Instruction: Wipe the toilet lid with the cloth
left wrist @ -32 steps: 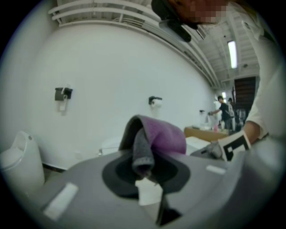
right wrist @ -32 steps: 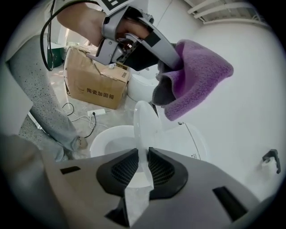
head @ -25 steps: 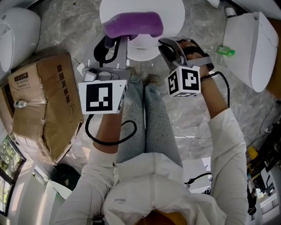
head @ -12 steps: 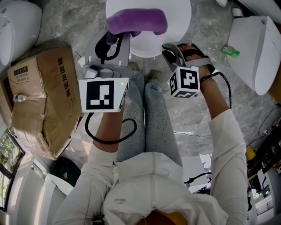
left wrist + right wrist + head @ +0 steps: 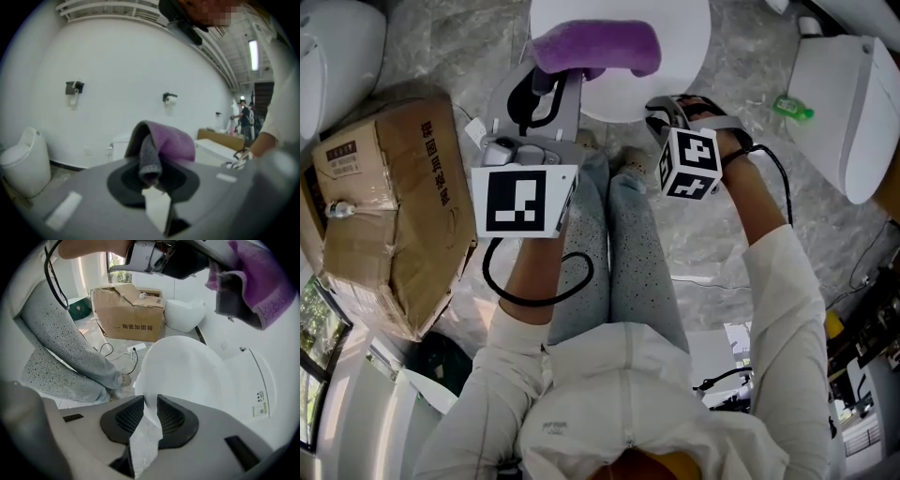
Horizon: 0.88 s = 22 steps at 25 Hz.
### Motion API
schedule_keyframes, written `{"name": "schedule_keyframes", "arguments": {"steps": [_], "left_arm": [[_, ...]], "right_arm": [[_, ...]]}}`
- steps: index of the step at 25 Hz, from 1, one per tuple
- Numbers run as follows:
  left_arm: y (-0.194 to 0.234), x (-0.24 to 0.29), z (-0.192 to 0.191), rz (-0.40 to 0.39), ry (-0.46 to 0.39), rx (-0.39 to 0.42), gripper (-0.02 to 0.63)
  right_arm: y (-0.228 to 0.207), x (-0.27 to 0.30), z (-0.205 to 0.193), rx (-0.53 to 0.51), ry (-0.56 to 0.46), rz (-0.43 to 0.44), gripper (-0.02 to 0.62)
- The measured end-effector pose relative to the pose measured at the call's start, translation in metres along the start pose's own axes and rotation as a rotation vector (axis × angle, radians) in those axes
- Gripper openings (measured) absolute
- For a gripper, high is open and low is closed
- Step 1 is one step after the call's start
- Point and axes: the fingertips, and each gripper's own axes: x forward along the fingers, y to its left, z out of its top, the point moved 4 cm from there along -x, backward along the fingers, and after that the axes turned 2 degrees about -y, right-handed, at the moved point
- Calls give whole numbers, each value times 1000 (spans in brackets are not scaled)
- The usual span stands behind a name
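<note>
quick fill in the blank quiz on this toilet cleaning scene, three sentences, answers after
1. The left gripper is shut on a ____ cloth.
2. The toilet lid beneath the cloth is ____ in colour.
3. The cardboard box sits on the person's ____ side.

Missing words: purple; white; left
</note>
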Motion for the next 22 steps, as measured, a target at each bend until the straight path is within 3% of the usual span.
{"name": "schedule_keyframes", "arguments": {"steps": [8,18,22], "left_arm": [[12,5,-9,-7,9,11,52],[25,13,-23,-29,15,13,52],[33,14,-28,-33,27,10,52]], "right_arm": [[14,39,-10,98,17,58,92],[29,93,-25,195,90,39,84],[30,108,-26,281,111,52,75]]}}
